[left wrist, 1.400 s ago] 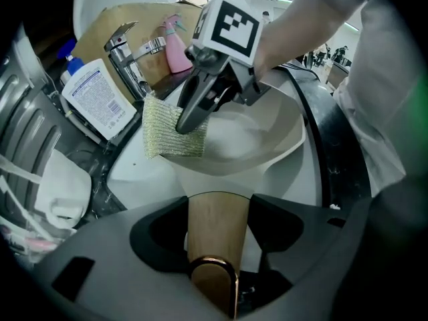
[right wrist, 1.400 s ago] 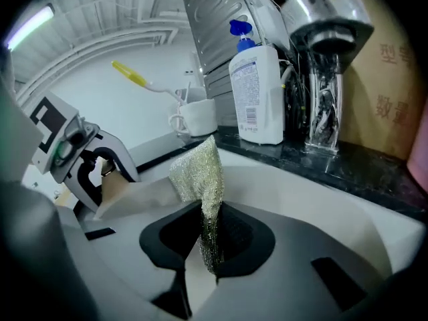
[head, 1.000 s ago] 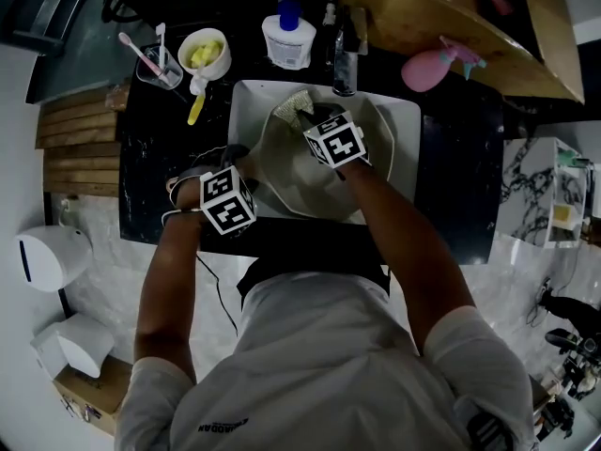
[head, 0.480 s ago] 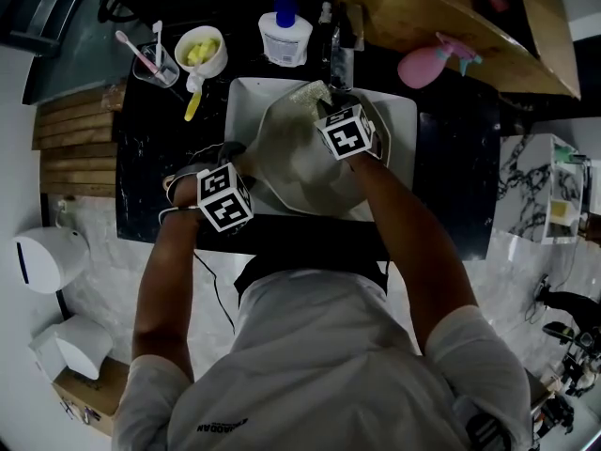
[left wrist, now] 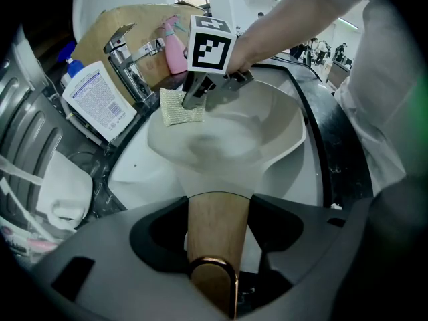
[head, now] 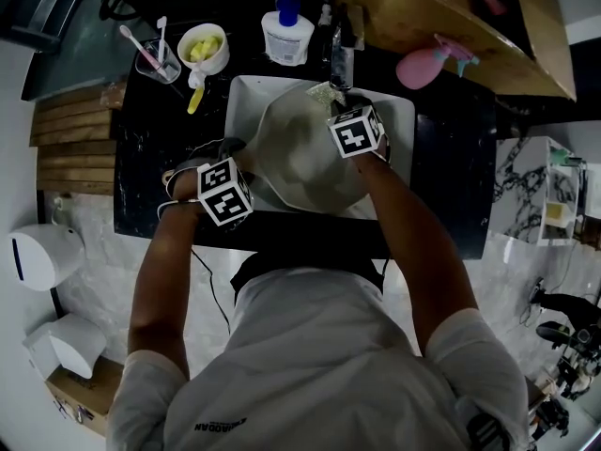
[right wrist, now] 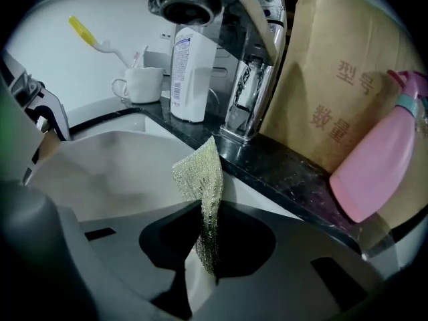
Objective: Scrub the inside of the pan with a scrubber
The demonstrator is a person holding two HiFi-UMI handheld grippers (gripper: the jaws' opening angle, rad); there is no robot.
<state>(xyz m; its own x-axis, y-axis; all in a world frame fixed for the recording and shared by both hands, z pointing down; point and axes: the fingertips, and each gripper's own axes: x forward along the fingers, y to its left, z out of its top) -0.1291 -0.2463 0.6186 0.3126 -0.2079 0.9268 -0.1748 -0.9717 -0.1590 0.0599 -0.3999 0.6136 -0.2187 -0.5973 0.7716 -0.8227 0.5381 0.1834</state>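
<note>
As seen centre frame, white rectangular sink: holds pale round pan.
Left gripper: clamped on pan's wooden handle.
Right gripper: pinching gold mesh scrubber at pan's upper rim.

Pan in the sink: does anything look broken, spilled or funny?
Nothing stands out. The pan sits in the sink, the left hand-held gripper clamps its wooden handle, and the right hand-held gripper pinches the scrubber by its far rim. No spills or cracks show.

Upper centre of the frame: the pan lies in the white sink — the right gripper at its far rim beside the scrubber, the left gripper at its left edge.
</note>
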